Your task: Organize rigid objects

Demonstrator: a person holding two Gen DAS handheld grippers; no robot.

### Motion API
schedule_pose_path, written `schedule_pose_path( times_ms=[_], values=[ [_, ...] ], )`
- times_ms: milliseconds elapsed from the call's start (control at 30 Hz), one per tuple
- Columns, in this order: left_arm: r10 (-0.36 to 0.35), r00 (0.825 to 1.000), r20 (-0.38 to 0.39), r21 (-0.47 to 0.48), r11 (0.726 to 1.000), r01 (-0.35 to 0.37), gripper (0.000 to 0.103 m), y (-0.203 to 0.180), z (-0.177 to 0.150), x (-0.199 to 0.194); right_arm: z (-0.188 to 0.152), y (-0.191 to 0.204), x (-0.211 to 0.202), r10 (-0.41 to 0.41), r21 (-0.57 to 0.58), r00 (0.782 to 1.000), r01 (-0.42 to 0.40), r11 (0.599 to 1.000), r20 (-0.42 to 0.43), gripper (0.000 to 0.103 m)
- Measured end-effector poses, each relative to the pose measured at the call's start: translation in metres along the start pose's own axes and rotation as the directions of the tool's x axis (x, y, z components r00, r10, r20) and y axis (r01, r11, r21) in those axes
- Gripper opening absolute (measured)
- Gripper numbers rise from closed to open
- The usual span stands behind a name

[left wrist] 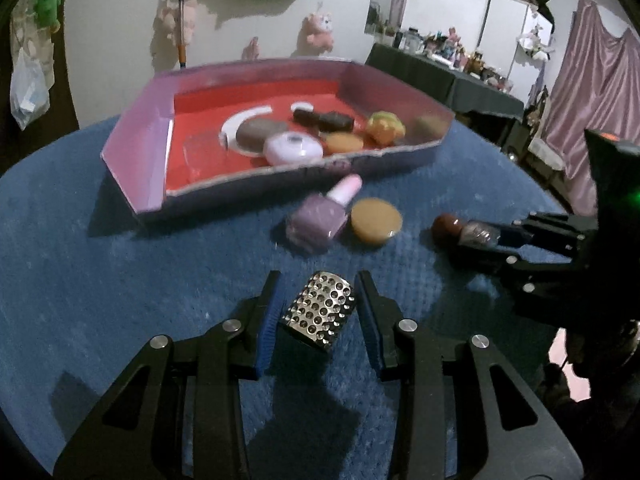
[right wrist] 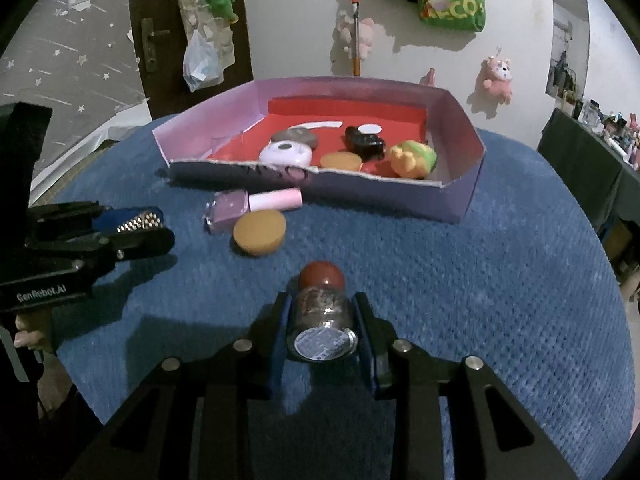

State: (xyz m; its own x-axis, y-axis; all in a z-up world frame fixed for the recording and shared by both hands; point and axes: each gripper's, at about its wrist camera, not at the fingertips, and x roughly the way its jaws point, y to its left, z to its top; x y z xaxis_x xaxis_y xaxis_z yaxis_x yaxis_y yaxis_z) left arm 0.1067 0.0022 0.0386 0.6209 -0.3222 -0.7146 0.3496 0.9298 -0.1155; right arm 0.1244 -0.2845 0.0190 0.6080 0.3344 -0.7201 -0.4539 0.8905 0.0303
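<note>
At lower centre of the left wrist view, a small perforated metal grater (left wrist: 318,311) is being held between the blue pads of the left gripper (left wrist: 319,300), jaws clamped on it and the piece tilted, lifted off the blue cloth (left wrist: 120,300). The same grater (right wrist: 138,220) is being shown at mid left of the right wrist view, pinched in the left gripper (right wrist: 160,226).

At lower centre of the right wrist view, a small glass jar (right wrist: 322,312) with a red-brown cap is being gripped on its sides by the right gripper (right wrist: 322,300), cap pointing away, label end toward the camera. In the left wrist view the jar (left wrist: 466,231) is being seen at mid right, held by the right gripper (left wrist: 480,236).

Just below the near wall of the box (right wrist: 400,192), a lilac nail polish bottle (right wrist: 248,204) is being left lying on its side on the cloth, with a tan round sponge (right wrist: 260,232) touching it.

Inside the box, on the red floor, several pieces are being kept: a white round case (right wrist: 286,154), a grey disc (right wrist: 296,136), a second tan sponge (right wrist: 341,160), a dark block (right wrist: 364,144), a yellow-green toy (right wrist: 412,158).
</note>
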Motion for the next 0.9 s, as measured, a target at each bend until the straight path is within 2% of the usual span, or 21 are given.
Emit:
schedule_pose_path(
  times_ms=[333, 367, 400, 433, 467, 533, 767, 800, 833, 867, 900],
  values=[
    [0.037, 0.999, -0.017, 0.002, 0.999, -0.037, 0.037, -0.0036, -0.0076, 0.0083, -0.0072, -0.0052, 0.0017, 0.020, 0.031, 1.000, -0.020, 0.999, -0.002, 0.034],
    [0.034, 0.999, -0.018, 0.001, 0.999, -0.034, 0.044, -0.0030, -0.0075, 0.0081, -0.0072, -0.0056, 0.0014, 0.018, 0.031, 1.000, -0.018, 0.999, 0.001, 0.035],
    [0.030, 0.999, -0.021, 0.000, 1.000, -0.030, 0.053, -0.0028, -0.0074, 0.0082, -0.0073, -0.0056, 0.0017, 0.019, 0.033, 1.000, -0.019, 0.999, 0.000, 0.041],
    [0.027, 0.999, -0.020, -0.001, 1.000, -0.027, 0.056, -0.0027, -0.0075, 0.0077, -0.0076, -0.0057, 0.0017, 0.025, 0.035, 1.000, -0.025, 0.999, 0.001, 0.048],
    [0.034, 0.999, -0.019, 0.000, 0.999, -0.034, 0.063, -0.0028, -0.0076, 0.0071, -0.0079, -0.0058, 0.0015, 0.032, 0.036, 0.999, -0.032, 0.999, 0.004, 0.050],
    [0.056, 0.998, -0.017, -0.004, 0.998, -0.057, 0.066, -0.0015, -0.0074, 0.0071, -0.0066, -0.0052, 0.0017, 0.023, 0.029, 1.000, -0.023, 0.999, 0.004, 0.055],
    [0.048, 0.998, -0.031, -0.010, 0.999, -0.048, 0.066, 0.0009, -0.0069, 0.0083, -0.0027, -0.0067, 0.0059, -0.004, 0.022, 1.000, 0.004, 1.000, -0.006, 0.055],
    [0.050, 0.998, -0.034, -0.006, 0.999, -0.050, 0.066, 0.0003, -0.0067, 0.0088, -0.0022, -0.0060, 0.0070, -0.011, 0.015, 1.000, 0.011, 1.000, -0.007, 0.052],
    [0.054, 0.998, -0.034, -0.002, 0.999, -0.054, 0.065, -0.0005, -0.0068, 0.0091, -0.0013, -0.0050, 0.0078, -0.014, 0.011, 1.000, 0.014, 1.000, -0.007, 0.044],
    [0.059, 0.998, -0.033, 0.007, 0.998, -0.059, 0.058, -0.0019, -0.0070, 0.0092, -0.0005, -0.0041, 0.0089, -0.013, 0.006, 1.000, 0.013, 1.000, -0.010, 0.041],
    [0.075, 0.997, -0.030, 0.023, 0.997, -0.074, 0.046, -0.0041, -0.0072, 0.0093, -0.0001, -0.0023, 0.0092, -0.014, -0.007, 1.000, 0.014, 1.000, -0.008, 0.033]
  ],
)
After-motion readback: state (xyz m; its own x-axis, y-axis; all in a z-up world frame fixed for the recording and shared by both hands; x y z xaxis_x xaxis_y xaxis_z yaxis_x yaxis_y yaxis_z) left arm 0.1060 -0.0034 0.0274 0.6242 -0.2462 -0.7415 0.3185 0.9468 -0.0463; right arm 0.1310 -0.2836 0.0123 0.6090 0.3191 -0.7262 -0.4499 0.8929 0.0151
